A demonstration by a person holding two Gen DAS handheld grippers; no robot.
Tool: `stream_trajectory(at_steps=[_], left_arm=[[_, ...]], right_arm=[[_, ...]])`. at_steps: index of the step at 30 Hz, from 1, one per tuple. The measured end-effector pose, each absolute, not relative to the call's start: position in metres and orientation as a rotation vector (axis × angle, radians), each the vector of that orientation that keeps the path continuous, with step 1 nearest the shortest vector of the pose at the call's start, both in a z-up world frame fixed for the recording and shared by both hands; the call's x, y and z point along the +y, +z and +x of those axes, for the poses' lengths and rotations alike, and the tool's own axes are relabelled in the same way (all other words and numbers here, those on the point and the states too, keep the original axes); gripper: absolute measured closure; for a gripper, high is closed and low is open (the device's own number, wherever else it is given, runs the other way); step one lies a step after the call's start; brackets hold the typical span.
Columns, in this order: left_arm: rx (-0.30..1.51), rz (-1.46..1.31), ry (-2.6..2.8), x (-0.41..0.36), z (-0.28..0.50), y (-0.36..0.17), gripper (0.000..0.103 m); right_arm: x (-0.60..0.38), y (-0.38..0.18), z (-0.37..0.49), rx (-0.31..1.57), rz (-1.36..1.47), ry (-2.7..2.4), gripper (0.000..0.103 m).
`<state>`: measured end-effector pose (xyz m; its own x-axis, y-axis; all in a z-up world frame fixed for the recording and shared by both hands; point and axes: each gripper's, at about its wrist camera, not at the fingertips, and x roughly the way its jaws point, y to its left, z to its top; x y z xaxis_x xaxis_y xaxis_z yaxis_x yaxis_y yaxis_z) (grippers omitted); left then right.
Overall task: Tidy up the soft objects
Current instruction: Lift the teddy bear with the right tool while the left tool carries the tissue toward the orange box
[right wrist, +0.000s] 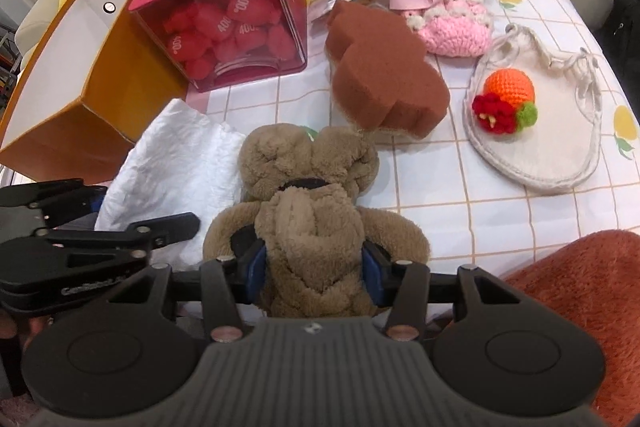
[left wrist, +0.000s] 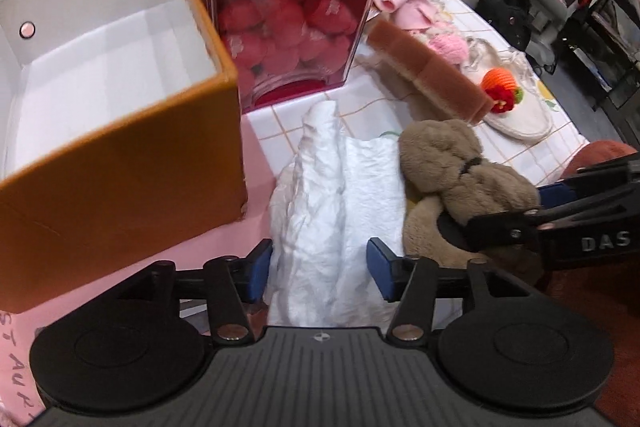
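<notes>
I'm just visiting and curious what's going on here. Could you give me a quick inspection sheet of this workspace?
Surface: table under a white grid-pattern cloth.
Job's things: brown plush toy; white crumpled cloth; empty orange box.
Clutter: red box of red soft pieces, brown sponge, pink knit item, knitted orange fruit on a cream bag.
Grippers: right hand-held gripper shut on the plush; left hand-held gripper around the cloth, grip unclear.
Cables: nothing seen.
Surroundings: cushions, chairs.

Tan plush bear (right wrist: 316,211), white crumpled cloth (left wrist: 332,203), orange box (left wrist: 120,163), blue-padded tongs (right wrist: 316,277).
</notes>
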<state>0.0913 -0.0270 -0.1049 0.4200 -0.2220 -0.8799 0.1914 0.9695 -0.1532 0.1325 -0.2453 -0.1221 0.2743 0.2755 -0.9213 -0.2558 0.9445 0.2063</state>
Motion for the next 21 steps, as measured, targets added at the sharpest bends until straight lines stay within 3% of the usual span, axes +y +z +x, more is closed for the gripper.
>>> stream_trajectory(at_steps=[6, 9, 16, 21], left_arm=[[1.095, 0.028, -0.3, -0.036, 0.084, -0.115, 0.04], [1.08, 0.065, -0.325, -0.043, 0.082, -0.116, 0.047], [1.044, 0.097, -0.359, -0.051, 0.076, -0.114, 0.08], [1.024, 0.074, -0.363, -0.045, 0.07, -0.102, 0.087]], right_arm=[[-0.242, -0.123, 0.131, 1.251, -0.004, 0.355, 0.053], [-0.242, -0.123, 0.131, 1.253, -0.005, 0.355, 0.053], [-0.237, -0.121, 0.128, 1.239, -0.045, 0.364, 0.057], [-0.241, -0.113, 0.124, 1.209, -0.03, 0.37, 0.059]])
